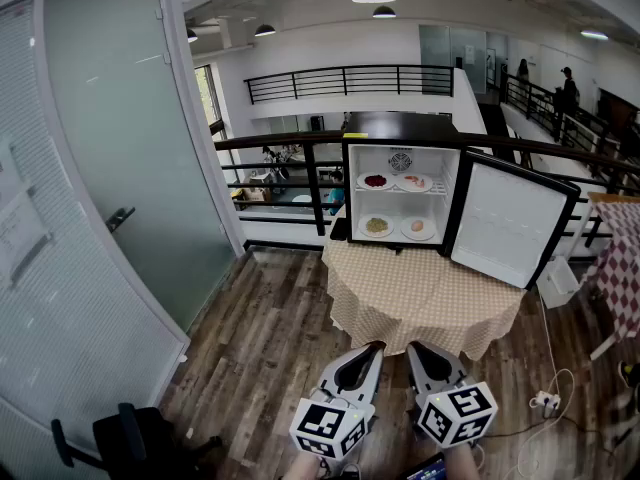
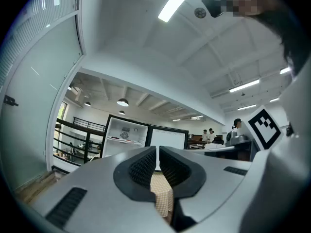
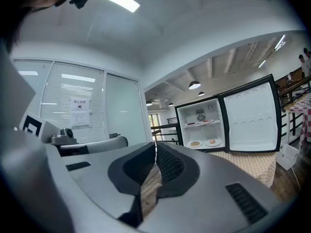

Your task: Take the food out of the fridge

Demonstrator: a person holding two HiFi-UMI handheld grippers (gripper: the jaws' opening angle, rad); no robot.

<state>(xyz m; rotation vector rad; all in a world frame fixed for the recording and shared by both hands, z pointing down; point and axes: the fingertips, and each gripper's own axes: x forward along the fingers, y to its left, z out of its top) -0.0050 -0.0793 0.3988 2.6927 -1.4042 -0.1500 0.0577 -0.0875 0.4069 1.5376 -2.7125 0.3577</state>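
Note:
A small black fridge (image 1: 400, 183) stands on a round table with a checked cloth (image 1: 425, 298), its door (image 1: 510, 218) swung open to the right. Two plates of food sit on the upper shelf (image 1: 395, 181) and two on the fridge floor (image 1: 397, 227). In the right gripper view the same fridge (image 3: 201, 125) shows its plates. My left gripper (image 1: 375, 348) and right gripper (image 1: 412, 348) are side by side at the bottom, well short of the table, both shut with nothing between the jaws. The left gripper (image 2: 158, 152) and right gripper (image 3: 155, 147) point level towards the fridge.
A frosted glass wall with a door (image 1: 120, 168) runs along the left. A black railing (image 1: 290, 183) crosses behind the table. A white box (image 1: 557, 281) and cables (image 1: 545, 398) lie on the wood floor at right, next to another checked table (image 1: 625, 258).

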